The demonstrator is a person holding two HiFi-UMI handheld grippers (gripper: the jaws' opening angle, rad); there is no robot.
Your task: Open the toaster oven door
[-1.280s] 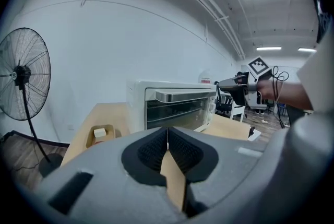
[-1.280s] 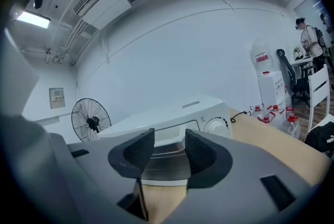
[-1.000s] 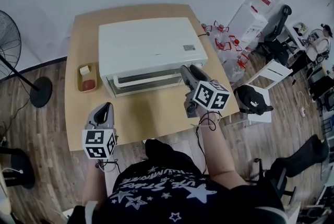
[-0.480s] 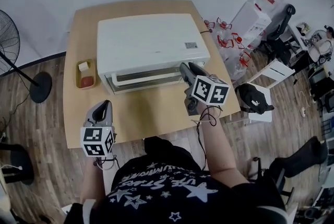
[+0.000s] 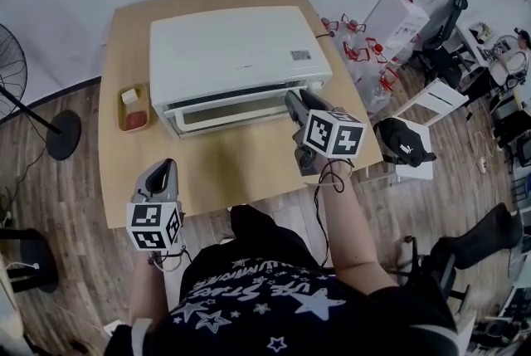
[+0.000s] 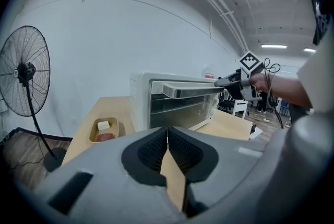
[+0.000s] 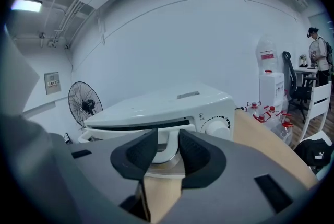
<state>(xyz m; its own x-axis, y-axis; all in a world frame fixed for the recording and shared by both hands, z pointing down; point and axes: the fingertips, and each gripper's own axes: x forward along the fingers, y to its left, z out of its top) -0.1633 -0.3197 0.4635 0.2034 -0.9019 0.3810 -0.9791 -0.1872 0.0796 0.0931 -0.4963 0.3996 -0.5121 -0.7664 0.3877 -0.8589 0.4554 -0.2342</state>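
A white toaster oven (image 5: 236, 47) stands on the wooden table (image 5: 241, 168), its glass door tipped out a little at the top. My right gripper (image 5: 292, 102) is at the right end of the door handle (image 5: 232, 103). In the right gripper view its jaws (image 7: 168, 132) are closing with the white handle (image 7: 166, 144) between the pads, which press on it. The left gripper view shows the handle (image 6: 193, 91) pulled away from the oven (image 6: 177, 105). My left gripper (image 5: 166, 169) is shut on nothing over the table's front left edge, its jaws (image 6: 167, 131) together.
A small tray (image 5: 133, 108) with two food pieces sits left of the oven. A standing fan (image 5: 17, 64) is on the floor at the left. A water dispenser (image 5: 406, 6), bottles and a white chair with a black bag (image 5: 402, 153) crowd the right.
The top of the oven door has come away from the oven, leaving a dark gap. My right gripper's jaws have narrowed onto the handle. The left gripper has barely moved.
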